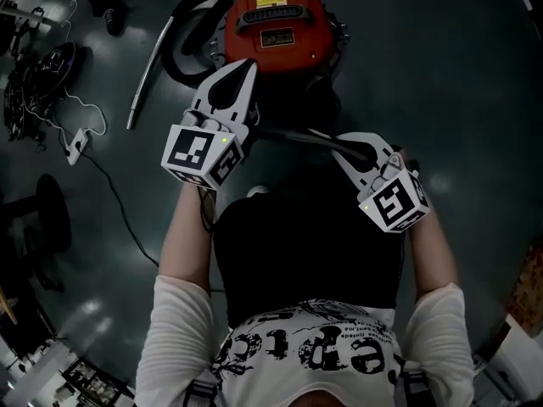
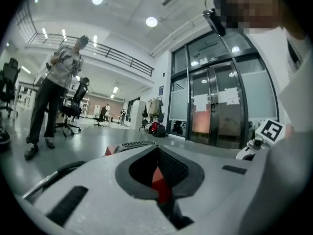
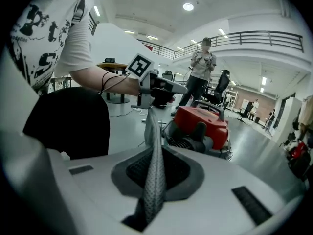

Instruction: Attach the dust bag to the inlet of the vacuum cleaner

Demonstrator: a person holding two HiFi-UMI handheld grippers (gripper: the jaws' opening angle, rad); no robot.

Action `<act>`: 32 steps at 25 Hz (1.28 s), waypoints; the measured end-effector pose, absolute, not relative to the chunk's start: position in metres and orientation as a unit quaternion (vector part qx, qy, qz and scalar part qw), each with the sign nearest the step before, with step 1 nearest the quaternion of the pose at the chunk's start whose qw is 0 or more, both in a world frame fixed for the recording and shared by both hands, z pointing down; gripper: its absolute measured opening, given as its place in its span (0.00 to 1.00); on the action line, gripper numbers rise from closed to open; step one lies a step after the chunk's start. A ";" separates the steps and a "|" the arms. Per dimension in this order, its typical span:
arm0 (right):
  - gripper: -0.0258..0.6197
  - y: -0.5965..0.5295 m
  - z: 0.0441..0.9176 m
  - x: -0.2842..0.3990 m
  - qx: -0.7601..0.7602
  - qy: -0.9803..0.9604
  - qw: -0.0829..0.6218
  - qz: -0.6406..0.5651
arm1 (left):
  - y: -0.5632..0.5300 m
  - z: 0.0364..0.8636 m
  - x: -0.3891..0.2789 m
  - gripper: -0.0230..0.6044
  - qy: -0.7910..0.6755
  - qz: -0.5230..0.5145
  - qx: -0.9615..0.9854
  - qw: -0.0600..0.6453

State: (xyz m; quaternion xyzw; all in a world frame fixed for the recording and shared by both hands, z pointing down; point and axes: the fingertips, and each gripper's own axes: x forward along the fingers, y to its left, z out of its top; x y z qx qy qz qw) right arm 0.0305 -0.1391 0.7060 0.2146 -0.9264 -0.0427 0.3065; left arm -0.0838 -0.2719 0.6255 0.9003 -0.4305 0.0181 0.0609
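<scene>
The red vacuum cleaner stands on the dark floor ahead of me and also shows in the right gripper view. The black dust bag hangs in front of my lap, its top edge stretched between both grippers. My left gripper points at the vacuum cleaner with its jaws shut, and the bag's edge is caught deep between them. My right gripper is shut on the other end. From the right gripper, the grey woven edge runs straight out to the left gripper.
A metal wand and black hose lie left of the vacuum cleaner. Cables and a white power strip cross the floor at left. A person stands beyond the vacuum cleaner. Glass doors are at the hall's side.
</scene>
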 end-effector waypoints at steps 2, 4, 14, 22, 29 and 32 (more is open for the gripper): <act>0.08 -0.142 0.710 0.032 0.205 -0.929 0.306 -0.041 | -0.281 0.631 -0.077 0.04 -0.430 0.010 0.899 0.081; 0.08 -0.146 0.711 0.032 0.191 -0.931 0.309 -0.035 | -0.290 0.636 -0.075 0.04 -0.435 0.025 0.897 0.073; 0.08 -0.161 0.726 0.043 0.175 -0.938 0.298 -0.025 | -0.298 0.657 -0.070 0.04 -0.440 0.042 0.895 0.051; 0.08 -0.167 0.725 0.040 0.171 -0.945 0.280 -0.001 | -0.299 0.663 -0.062 0.04 -0.420 0.070 0.903 0.056; 0.08 -0.171 0.730 0.045 0.174 -0.947 0.271 0.015 | -0.302 0.665 -0.061 0.04 -0.420 0.079 0.902 0.059; 0.08 -0.173 0.728 0.041 0.169 -0.945 0.280 0.003 | -0.302 0.665 -0.060 0.04 -0.414 0.075 0.905 0.060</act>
